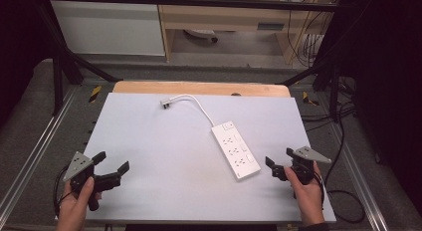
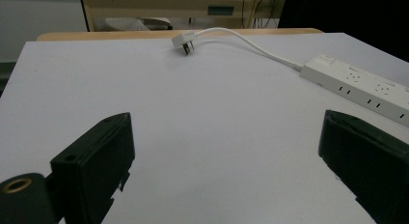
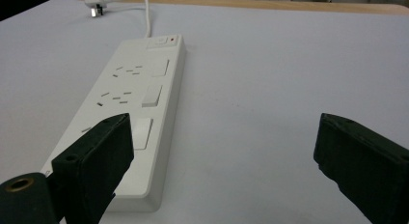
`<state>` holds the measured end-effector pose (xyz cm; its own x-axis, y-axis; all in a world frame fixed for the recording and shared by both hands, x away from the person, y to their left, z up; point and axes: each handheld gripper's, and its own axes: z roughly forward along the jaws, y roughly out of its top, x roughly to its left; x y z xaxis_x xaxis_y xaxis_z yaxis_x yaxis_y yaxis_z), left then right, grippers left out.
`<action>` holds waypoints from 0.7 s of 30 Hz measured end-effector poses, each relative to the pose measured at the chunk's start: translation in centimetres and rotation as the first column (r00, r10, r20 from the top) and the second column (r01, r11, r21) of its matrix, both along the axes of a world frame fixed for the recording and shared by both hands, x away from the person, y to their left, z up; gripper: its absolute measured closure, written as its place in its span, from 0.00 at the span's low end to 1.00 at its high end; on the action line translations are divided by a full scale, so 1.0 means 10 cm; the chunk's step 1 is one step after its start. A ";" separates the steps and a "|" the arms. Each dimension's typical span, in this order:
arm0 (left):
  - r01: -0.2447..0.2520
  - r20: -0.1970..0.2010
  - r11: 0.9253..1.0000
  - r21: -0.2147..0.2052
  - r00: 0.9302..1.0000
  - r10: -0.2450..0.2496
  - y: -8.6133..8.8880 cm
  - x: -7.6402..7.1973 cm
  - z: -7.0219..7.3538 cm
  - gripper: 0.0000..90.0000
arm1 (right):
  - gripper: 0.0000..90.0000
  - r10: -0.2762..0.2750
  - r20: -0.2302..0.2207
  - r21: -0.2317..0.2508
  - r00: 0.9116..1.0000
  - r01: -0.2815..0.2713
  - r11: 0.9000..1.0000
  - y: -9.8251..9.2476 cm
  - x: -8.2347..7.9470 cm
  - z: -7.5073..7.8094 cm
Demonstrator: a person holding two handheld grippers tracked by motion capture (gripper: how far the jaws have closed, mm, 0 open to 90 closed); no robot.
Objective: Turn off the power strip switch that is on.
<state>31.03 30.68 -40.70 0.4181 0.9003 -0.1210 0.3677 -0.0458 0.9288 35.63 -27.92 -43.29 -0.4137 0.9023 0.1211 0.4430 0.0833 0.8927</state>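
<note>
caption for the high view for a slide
Two open hand-held grippers, left and right, flank a white power strip on a table.

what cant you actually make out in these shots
- Power strip: near end hidden behind the right gripper's jaw in the right gripper view; far end cut by the left gripper view's edge.
- Switch markings: too small in the high view.
- Plug prongs: small, blurred.

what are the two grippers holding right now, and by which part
Nothing is held. The left gripper and right gripper both have open, empty jaws above the table, apart from the white power strip and its plug.
</note>
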 end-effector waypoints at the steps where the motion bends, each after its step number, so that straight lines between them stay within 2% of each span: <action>1: 0.000 -0.004 1.000 0.001 1.000 0.000 0.00 0.00 0.00 0.05 | 0.08 -0.002 0.004 0.002 1.000 0.002 1.000 0.00 0.00 0.00; 13: 0.003 -0.020 1.000 0.006 1.000 -0.003 -0.01 0.01 -0.02 0.05 | 0.08 0.002 0.008 -0.004 1.000 -0.002 1.000 0.01 0.00 0.00; 17: 0.009 -0.022 1.000 0.004 1.000 -0.008 -0.01 0.01 -0.03 0.05 | 0.08 -0.013 -0.015 -0.029 1.000 0.012 0.999 0.01 -0.02 -0.01; 21: 0.009 -0.019 1.000 0.007 1.000 -0.009 -0.02 0.01 -0.02 0.05 | 0.06 -0.010 -0.011 -0.022 1.000 0.010 1.000 0.01 -0.02 0.01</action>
<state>31.15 30.53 -40.90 0.4238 0.8974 -0.1231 0.3851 -0.0555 0.9212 35.43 -27.80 -43.23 -0.4032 0.9090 0.1055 0.4534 0.0983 0.8859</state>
